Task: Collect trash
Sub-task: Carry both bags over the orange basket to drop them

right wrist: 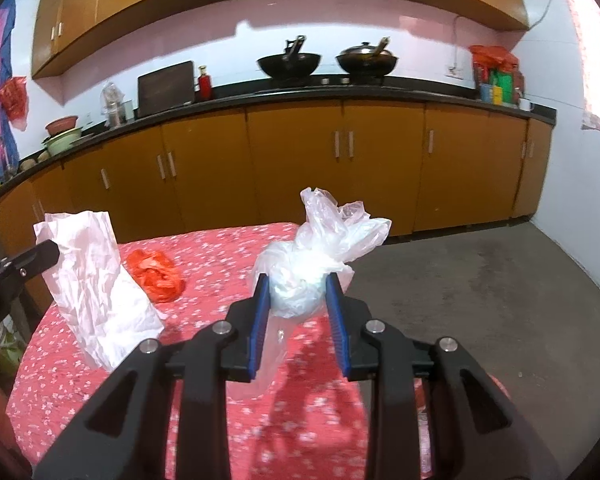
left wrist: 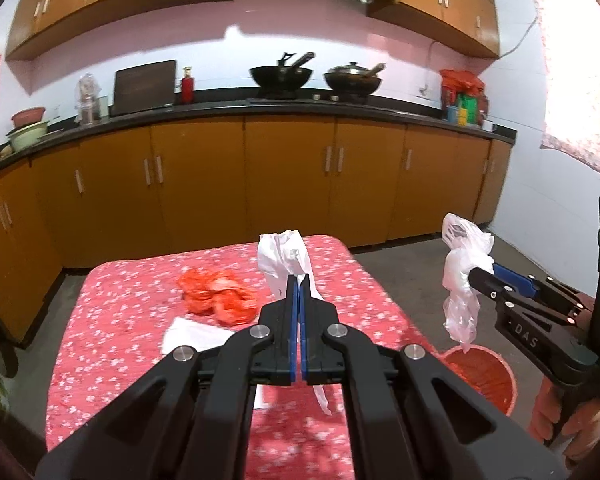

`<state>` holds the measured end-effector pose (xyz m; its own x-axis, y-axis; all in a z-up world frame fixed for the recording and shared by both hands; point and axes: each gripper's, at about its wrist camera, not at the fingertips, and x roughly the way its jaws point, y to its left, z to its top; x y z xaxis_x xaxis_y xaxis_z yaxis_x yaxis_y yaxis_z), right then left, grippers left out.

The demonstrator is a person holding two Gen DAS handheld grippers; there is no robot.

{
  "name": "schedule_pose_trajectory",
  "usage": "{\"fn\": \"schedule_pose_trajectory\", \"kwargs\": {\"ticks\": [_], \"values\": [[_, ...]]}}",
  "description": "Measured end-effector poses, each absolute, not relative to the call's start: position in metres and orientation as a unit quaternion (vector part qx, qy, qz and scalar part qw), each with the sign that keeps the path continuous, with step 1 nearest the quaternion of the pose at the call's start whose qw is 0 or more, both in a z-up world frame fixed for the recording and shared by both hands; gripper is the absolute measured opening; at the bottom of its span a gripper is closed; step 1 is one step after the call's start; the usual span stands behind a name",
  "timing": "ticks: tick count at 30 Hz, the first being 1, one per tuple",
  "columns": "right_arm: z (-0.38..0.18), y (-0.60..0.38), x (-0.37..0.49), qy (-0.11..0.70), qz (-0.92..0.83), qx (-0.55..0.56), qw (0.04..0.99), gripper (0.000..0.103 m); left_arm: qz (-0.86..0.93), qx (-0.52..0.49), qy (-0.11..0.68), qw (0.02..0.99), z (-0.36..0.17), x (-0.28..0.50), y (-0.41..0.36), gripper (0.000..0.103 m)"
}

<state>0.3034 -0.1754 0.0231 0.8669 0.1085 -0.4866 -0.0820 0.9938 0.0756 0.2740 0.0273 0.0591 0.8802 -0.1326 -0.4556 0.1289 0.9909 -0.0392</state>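
My left gripper [left wrist: 299, 280] is shut on a white paper bag [left wrist: 283, 258], held above the table; the right wrist view shows the same white paper bag [right wrist: 96, 280] hanging from the left gripper's fingertips [right wrist: 46, 256]. My right gripper [right wrist: 296, 280] is shut on a clear plastic bag [right wrist: 324, 244] bunched between its blue pads. From the left wrist camera, that clear plastic bag [left wrist: 462, 276] dangles from the right gripper [left wrist: 482, 272] above a red basket [left wrist: 482, 376] beside the table. A crumpled orange plastic bag [left wrist: 216, 290] [right wrist: 156, 274] lies on the table.
The table wears a red flowered cloth [left wrist: 112, 312] [right wrist: 220, 256]. A white sheet of paper [left wrist: 192, 338] lies on it near me. Orange kitchen cabinets [left wrist: 288, 180] with a black counter and two woks run behind. Grey floor [right wrist: 480, 280] lies to the right.
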Motion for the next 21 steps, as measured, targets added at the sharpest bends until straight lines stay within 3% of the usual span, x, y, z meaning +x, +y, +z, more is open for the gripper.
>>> {"fn": "schedule_pose_trajectory", "kwargs": {"ticks": [21], "values": [[0.020,-0.313,0.270,0.240,-0.046,0.057,0.968,0.029,-0.165,0.037,0.238,0.956,0.060,0.258,-0.107,0.000]]}}
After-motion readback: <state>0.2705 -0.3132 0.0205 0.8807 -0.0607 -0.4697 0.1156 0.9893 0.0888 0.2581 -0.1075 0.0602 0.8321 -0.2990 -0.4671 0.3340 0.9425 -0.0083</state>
